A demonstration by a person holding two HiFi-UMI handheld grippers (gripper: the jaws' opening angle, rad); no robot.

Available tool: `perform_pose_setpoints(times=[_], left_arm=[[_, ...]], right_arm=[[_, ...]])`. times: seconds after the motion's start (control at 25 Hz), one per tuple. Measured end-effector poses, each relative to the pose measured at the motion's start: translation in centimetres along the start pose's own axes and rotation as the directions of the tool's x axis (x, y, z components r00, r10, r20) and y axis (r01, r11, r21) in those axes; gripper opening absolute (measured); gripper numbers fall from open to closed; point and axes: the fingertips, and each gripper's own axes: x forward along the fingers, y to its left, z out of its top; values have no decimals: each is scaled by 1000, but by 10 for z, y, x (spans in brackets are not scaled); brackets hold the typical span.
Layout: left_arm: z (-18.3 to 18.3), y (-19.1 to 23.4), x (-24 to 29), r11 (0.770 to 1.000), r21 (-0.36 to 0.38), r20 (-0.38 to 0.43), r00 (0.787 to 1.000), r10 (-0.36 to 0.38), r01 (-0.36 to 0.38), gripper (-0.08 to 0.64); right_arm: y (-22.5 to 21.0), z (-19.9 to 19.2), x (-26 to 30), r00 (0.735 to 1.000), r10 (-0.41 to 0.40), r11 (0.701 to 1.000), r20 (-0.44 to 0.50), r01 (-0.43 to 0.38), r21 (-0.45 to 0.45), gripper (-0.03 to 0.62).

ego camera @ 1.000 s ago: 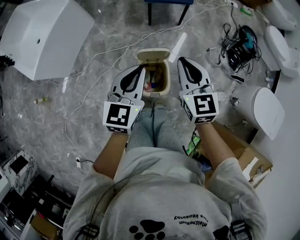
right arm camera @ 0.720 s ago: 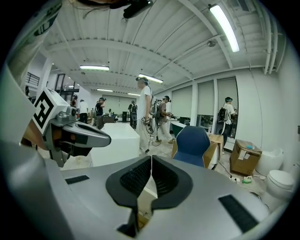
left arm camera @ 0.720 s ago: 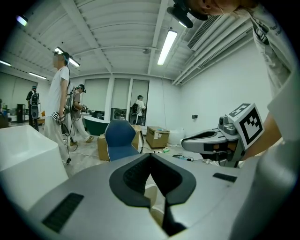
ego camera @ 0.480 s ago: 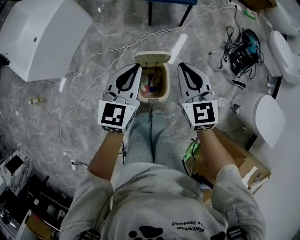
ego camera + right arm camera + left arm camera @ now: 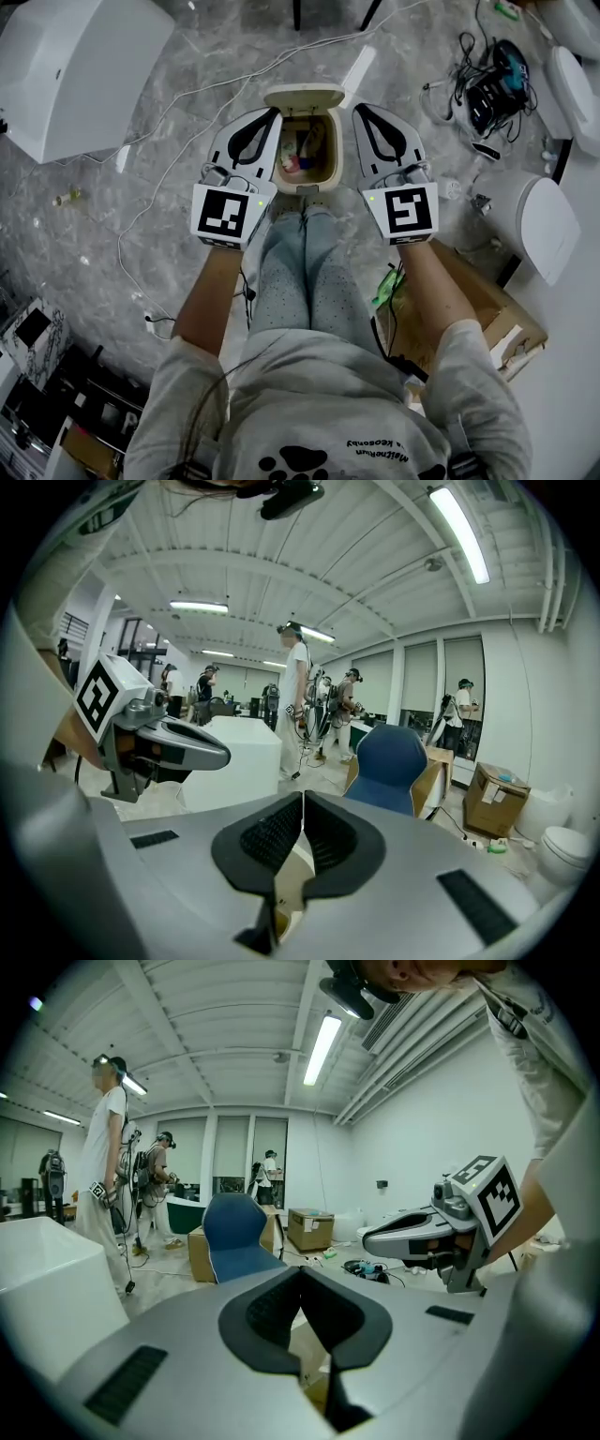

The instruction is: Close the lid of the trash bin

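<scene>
A beige trash bin stands on the floor in front of the person's feet, with rubbish inside. Its lid is swung up at the far side. My left gripper hangs shut just left of the bin's opening, and my right gripper hangs shut just right of it. Neither holds anything. In the left gripper view the jaws meet, with a strip of the bin showing below them. The right gripper's jaws are likewise pressed together over the bin.
A big white housing lies at the left, and white cables trail over the grey floor. A cable heap, a white toilet seat and a cardboard box are at the right. A blue chair and standing people are beyond.
Both grippers have sunk lower and now flank the bin's opening closely. Both have stayed shut, and the lid has stayed up.
</scene>
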Motion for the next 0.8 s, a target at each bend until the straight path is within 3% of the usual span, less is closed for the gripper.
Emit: perform_pose_setpoints(times=[0.44,0.8], left_arm=[[-38,9,32,998,46,-20,999,-33,34,20],[-71,26,61,996,51,-73,995,-70,74,21]], right_arm=[[-1,-30,31,999,39,997,-4,-40,-71,32],[-2,-66,59,992,96,991,-84,-104,-87,33]])
